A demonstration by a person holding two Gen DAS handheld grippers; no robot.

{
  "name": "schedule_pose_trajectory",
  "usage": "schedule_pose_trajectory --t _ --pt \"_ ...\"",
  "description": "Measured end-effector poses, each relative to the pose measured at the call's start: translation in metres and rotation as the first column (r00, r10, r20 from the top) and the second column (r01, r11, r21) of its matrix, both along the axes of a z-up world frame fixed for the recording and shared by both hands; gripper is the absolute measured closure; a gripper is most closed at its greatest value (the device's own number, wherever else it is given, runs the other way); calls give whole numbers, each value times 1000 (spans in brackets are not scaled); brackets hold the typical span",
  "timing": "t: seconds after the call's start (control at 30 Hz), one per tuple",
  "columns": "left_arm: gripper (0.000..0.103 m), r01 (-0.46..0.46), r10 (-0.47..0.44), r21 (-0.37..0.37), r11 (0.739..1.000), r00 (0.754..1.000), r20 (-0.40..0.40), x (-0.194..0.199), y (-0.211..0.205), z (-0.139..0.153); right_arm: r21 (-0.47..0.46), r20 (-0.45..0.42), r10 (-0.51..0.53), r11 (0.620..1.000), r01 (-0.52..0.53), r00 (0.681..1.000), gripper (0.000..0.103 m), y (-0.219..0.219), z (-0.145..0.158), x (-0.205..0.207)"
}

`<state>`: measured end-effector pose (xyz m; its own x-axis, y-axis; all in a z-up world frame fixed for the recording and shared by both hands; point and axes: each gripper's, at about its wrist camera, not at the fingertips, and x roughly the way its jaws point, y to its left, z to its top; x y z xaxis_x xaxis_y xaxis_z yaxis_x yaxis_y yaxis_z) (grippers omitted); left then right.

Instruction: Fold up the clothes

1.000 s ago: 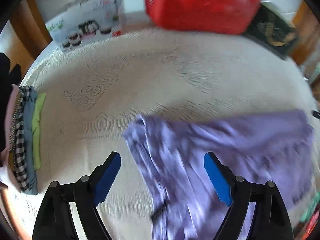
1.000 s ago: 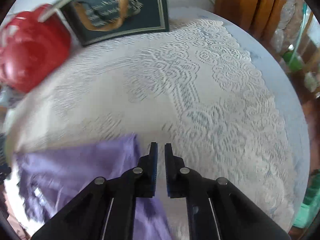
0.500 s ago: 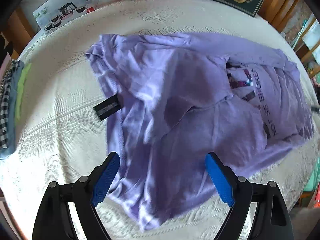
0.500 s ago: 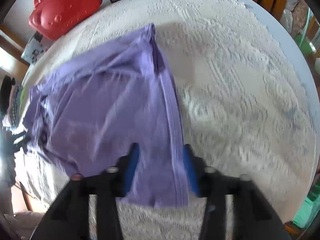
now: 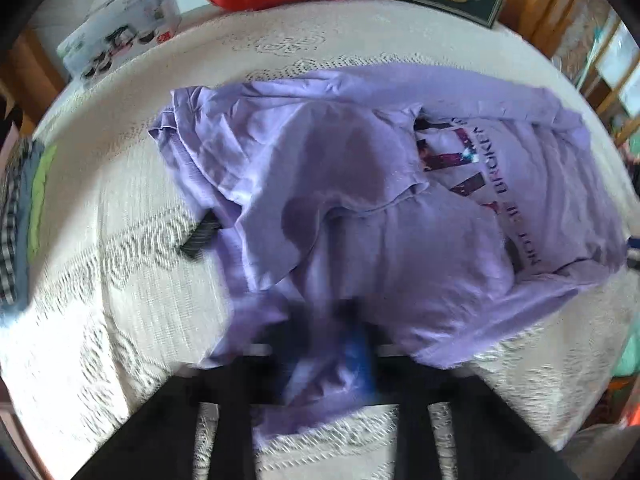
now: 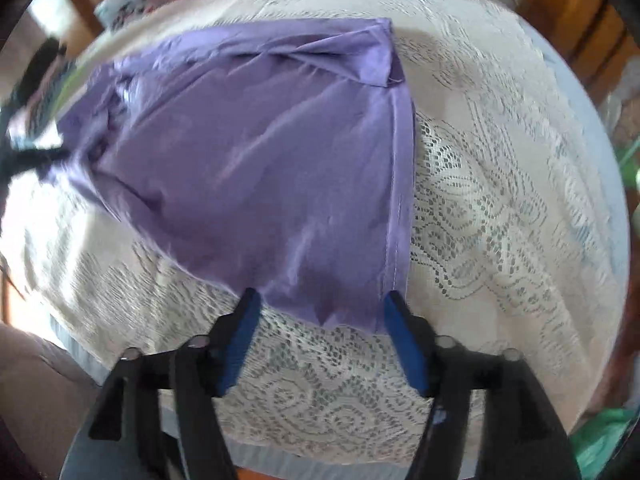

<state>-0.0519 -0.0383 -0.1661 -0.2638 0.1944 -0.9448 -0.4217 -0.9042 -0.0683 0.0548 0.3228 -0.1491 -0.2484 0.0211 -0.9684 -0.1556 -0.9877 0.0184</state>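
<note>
A rumpled purple T-shirt [image 5: 360, 208] lies spread across a lace-covered tabletop [image 6: 500, 200]. The left gripper [image 5: 332, 356] is blurred, its blue pads close together with a bunch of the near hem between them, apparently clamped on several layers. The right gripper [image 6: 324, 340] sits wide apart, straddling the shirt's lower corner without touching it. Lifting from that bunched grab could drag wrinkles along, twist the fold, or snag the lace.

Right tongs [image 6: 324, 336]: black plastic arms, blue pads [image 6: 404, 344], silver screws. Left tongs [image 5: 332, 364]: same colours, blurred.
</note>
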Motion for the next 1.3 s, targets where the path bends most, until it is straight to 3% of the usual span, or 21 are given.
schedule_pose_trajectory --t 0.1,0.17,0.2,0.37,0.5,0.57,0.6,0.63,0.67,0.7,0.73,0.8,0.9,0.93,1.07,1.1,1.17,1.2,1.3 --pt "95 12 -11 48 999 999 -31 18 -2 12 69 30 31 997 -33 999 37 -7 -13 -4" --pt "95 29 -23 90 996 998 -60 33 -5 32 48 13 28 998 -28 1000 88 -6 -7 -4" --pt "95 41 -33 105 994 997 -73 41 -8 44 45 -8 25 999 -25 1000 95 -5 3 -3" --pt "94 89 -73 124 988 989 -127 42 -26 86 17 -111 28 1000 -27 993 95 4 56 -5" --pt "94 130 -124 82 988 990 -67 25 -19 74 2 -89 54 999 -54 995 94 15 64 -17" --pt "89 125 -129 105 987 991 27 20 -20 54 -5 2 64 998 -64 998 91 18 47 -25" --pt "86 115 -121 108 987 991 51 19 -21 49 -2 24 61 998 -61 998 85 19 41 -23" --pt "76 107 -114 112 988 991 63 19 -23 48 0 45 58 998 -58 997 75 19 35 -22" --pt "57 100 -108 116 988 992 64 18 -25 50 4 46 48 999 -49 998 69 23 35 -21" --pt "44 92 -101 126 988 993 62 17 -28 54 -9 35 37 999 -37 999 56 27 38 -20" --pt "25 81 -90 145 986 994 55 12 -33 60 -29 16 26 999 -26 1000 47 32 44 -22" --pt "22 49 -56 179 983 998 32 -1 -43 76 -62 -37 0 998 -2 999 44 45 57 -30" --pt "22 -43 43 117 992 999 -1 -40 -55 80 -70 -123 -58 996 50 991 39 67 73 -60" --pt "22 -79 79 96 992 997 3 -57 -58 75 -70 -138 -78 995 69 987 34 74 74 -78" --pt "22 -172 169 60 983 984 51 -111 -68 36 -92 -140 -167 984 155 976 33 95 60 -149" --pt "22 -182 179 58 982 982 63 -121 -67 26 -92 -114 -106 991 96 988 33 98 55 -160" --pt "22 -185 179 61 981 980 86 -131 -62 14 -116 -102 -129 986 117 986 33 102 43 -190" --pt "22 -181 174 63 981 979 102 -135 -60 8 -134 -96 -126 985 112 987 30 102 38 -201" --pt "24 -174 172 7 985 979 107 -136 -48 -4 -107 -67 -94 990 87 993 8 92 25 -231"
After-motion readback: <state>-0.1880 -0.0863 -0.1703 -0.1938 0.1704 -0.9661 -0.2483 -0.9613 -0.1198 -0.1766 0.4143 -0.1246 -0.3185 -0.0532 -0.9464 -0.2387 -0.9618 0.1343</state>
